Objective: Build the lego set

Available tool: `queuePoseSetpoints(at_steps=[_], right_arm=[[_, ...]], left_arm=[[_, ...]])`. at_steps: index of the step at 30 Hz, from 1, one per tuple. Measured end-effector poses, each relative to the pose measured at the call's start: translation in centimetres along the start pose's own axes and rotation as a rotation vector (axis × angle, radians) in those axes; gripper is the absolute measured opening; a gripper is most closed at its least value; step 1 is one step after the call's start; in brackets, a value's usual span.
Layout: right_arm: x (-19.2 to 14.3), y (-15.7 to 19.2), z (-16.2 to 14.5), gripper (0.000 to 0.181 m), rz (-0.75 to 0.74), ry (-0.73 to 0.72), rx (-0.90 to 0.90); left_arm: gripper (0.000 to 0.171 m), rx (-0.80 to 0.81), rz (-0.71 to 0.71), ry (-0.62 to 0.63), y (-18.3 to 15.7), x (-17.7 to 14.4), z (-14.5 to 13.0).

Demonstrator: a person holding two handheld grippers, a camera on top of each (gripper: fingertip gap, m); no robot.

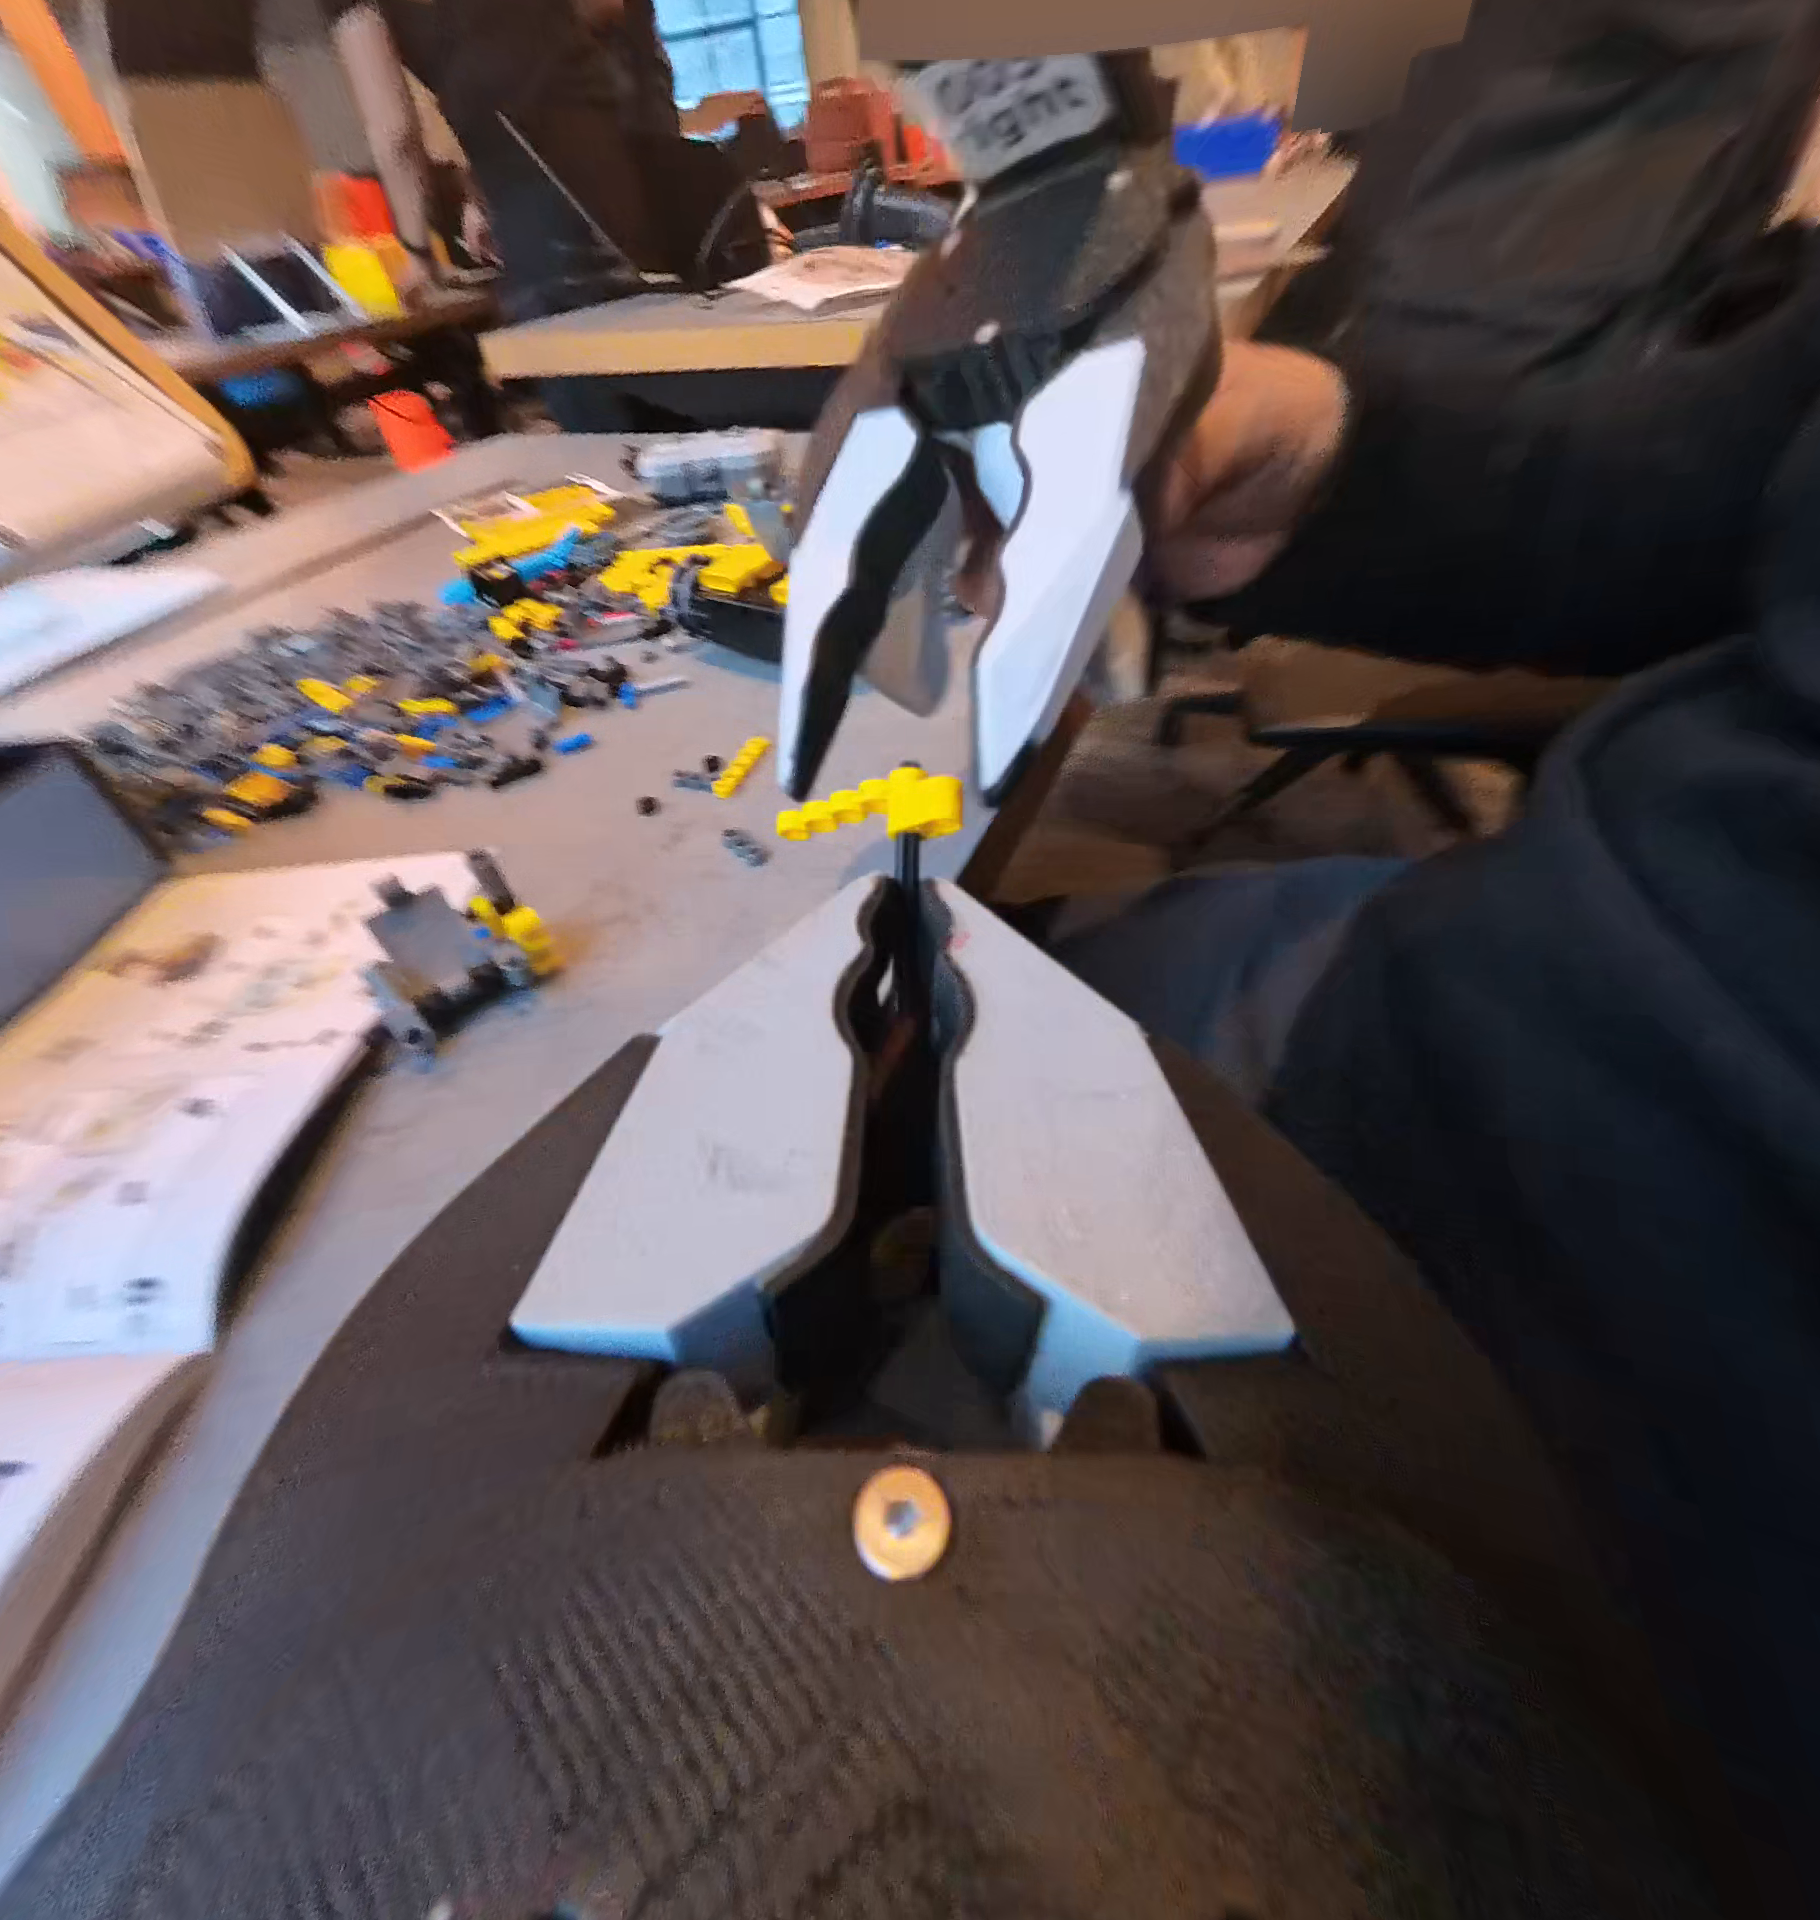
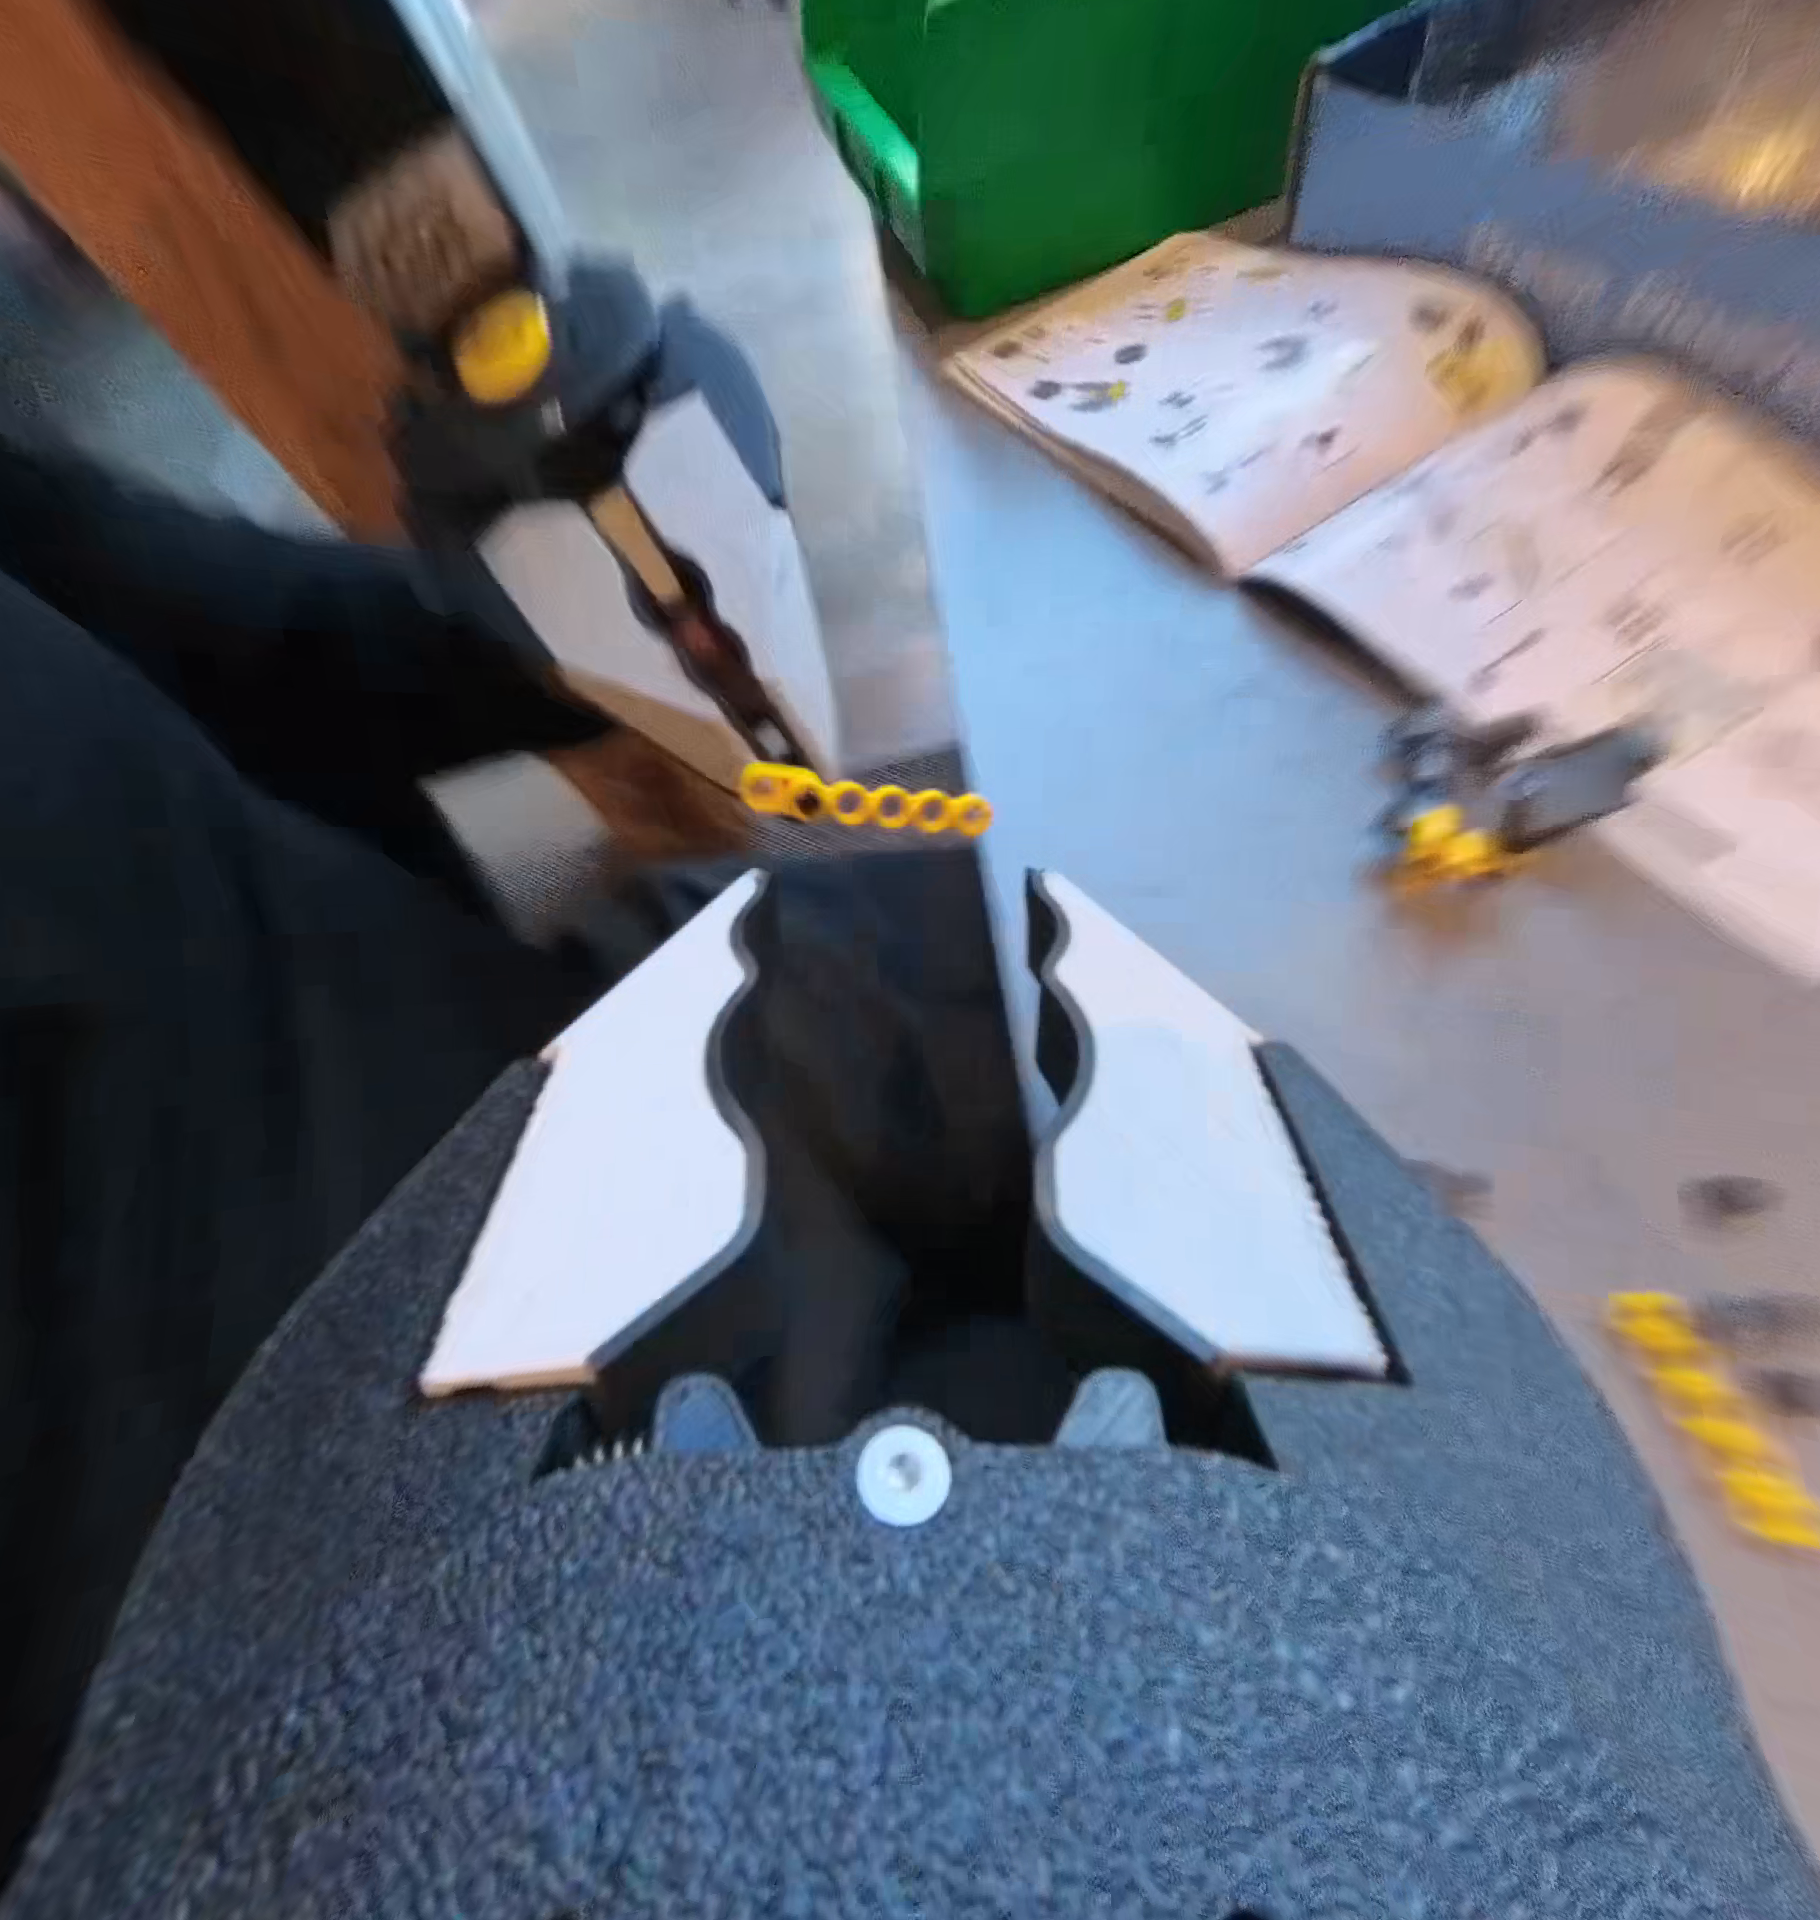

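**Left gripper pinches axle with yellow beam; right gripper spread above it**

Left gripper (image 1: 908, 894): fingers pressed together on a thin black axle (image 1: 907, 857), which stands up out of the tips. A yellow beam (image 1: 870, 808) with a row of holes sits on the axle's top end, held in the air off the counter's (image 1: 615, 894) near edge, in front of a person's dark sleeve (image 1: 1571, 1039).

Right gripper (image 1: 890, 784): pointing down at the beam from above, fingers spread, tips either side of it and just clear. In its own view the spread fingers (image 2: 636, 1132) frame the beam (image 2: 864, 805), with the left gripper (image 2: 781, 753) coming in from the upper left.

Around them:
- An open booklet (image 1: 137, 1091) lies on the counter left of the left gripper.
- A small grey and yellow build (image 1: 459, 961) rests at the booklet's edge.
- A loose pile of grey, blue and yellow parts (image 1: 366, 696) lies farther back.
- 1 more yellow beam (image 2: 1721, 1418) lies on the counter beside the right gripper.
- A green bin (image 2: 1041, 135) stands beyond the booklet; blur hides detail.
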State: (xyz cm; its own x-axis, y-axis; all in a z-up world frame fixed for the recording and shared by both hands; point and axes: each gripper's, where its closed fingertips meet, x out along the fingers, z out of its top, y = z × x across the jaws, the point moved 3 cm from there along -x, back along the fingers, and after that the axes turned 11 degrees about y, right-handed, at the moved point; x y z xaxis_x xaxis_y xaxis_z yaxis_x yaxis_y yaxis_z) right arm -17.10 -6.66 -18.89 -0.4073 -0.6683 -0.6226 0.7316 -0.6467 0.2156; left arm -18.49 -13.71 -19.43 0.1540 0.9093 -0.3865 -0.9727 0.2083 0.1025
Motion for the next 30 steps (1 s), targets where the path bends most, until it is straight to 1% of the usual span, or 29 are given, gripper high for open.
queuePoseSetpoints(at_steps=[1, 2, 4, 5, 6, 8, 9, 10, 12, 13, 14, 15, 17, 19, 23, 24, 25, 26, 28, 30], right_arm=[[-0.2, 0.5, 0.1, 0.052, 0.113, -0.055, 0.136], [-0.5, 0.8, 0.5, 0.052, 0.219, -0.122, 0.251], [-1.1, 1.2, 1.1, 0.059, 0.398, -0.226, 0.396], [-1.2, 1.1, 1.2, 0.053, 0.435, -0.246, 0.438], [-1.2, 0.9, 1.1, 0.046, 0.439, -0.249, 0.452], [-1.0, 0.5, 0.8, 0.04, 0.411, -0.23, 0.455], [-0.9, 0.5, 0.8, 0.033, 0.414, -0.221, 0.449], [-0.6, 0.6, 0.7, 0.03, 0.415, -0.202, 0.45], [0.1, 0.8, 0.6, 0.03, 0.419, -0.159, 0.453], [0.1, 1.0, 0.9, 0.017, 0.423, -0.166, 0.43], [0.1, 1.1, 1.1, 0.011, 0.404, -0.173, 0.376], [0.1, 1.2, 1.2, 0.01, 0.361, -0.178, 0.309], [-0.1, 1.3, 1.8, 0.01, 0.29, -0.21, 0.176], [-0.1, 1.8, 2.2, 0.009, 0.232, -0.213, 0.038], [0.5, 2.9, 2.0, 0.01, 0.136, -0.153, -0.254], [0.5, 2.6, 1.9, 0.01, 0.093, -0.143, -0.28], [0.6, 1.8, 1.8, 0.011, 0.05, -0.123, -0.249], [0.8, 0.8, 1.6, 0.011, 0.04, -0.089, -0.177], [1.3, -0.1, 1.1, 0.01, 0.116, -0.066, -0.005], [1.5, -0.7, 1.1, 0.009, 0.167, -0.1, 0.131]], left_arm=[[0.003, 0.067, 0.057, 0.019, -0.1, 0.1, 0.1], [0.003, 0.133, 0.111, 0.043, -0.3, 0.3, 0.1], [0.003, 0.235, 0.188, 0.067, -0.8, 0.7, 0.4], [0.003, 0.272, 0.223, 0.073, -0.9, 0.7, 0.6], [0.002, 0.305, 0.257, 0.08, -1.0, 0.7, 0.8], [0.002, 0.369, 0.33, 0.088, -0.9, 0.5, 1.1], [0.002, 0.403, 0.349, 0.095, -1.1, 0.5, 1.2], [0.002, 0.428, 0.358, 0.102, -1.4, 0.6, 1.3], [0.003, 0.472, 0.358, 0.119, -2.0, 1.0, 1.3], [0.003, 0.47, 0.355, 0.128, -2.1, 1.2, 1.1], [0.003, 0.433, 0.346, 0.126, -2.0, 1.2, 1.1], [0.004, 0.359, 0.304, 0.119, -1.9, 1.2, 1.1], [0.004, 0.169, 0.188, 0.063, -1.4, 1.0, 1.2], [0.003, -0.002, 0.064, 0.031, -1.2, 1.3, 1.0], [0.004, -0.209, -0.152, 0.01, -1.6, 1.9, 0.4], [0.004, -0.261, -0.172, 0.003, -1.2, 1.9, 0.1], [0.004, -0.289, -0.167, -0.003, -0.7, 1.8, -0.2], [0.003, -0.303, -0.173, -0.001, -0.4, 1.8, -0.5], [0.004, -0.293, -0.173, 0.001, -0.1, 1.9, -0.8], [0.004, -0.26, -0.119, -0.014, 0.4, 1.7, -0.7]])
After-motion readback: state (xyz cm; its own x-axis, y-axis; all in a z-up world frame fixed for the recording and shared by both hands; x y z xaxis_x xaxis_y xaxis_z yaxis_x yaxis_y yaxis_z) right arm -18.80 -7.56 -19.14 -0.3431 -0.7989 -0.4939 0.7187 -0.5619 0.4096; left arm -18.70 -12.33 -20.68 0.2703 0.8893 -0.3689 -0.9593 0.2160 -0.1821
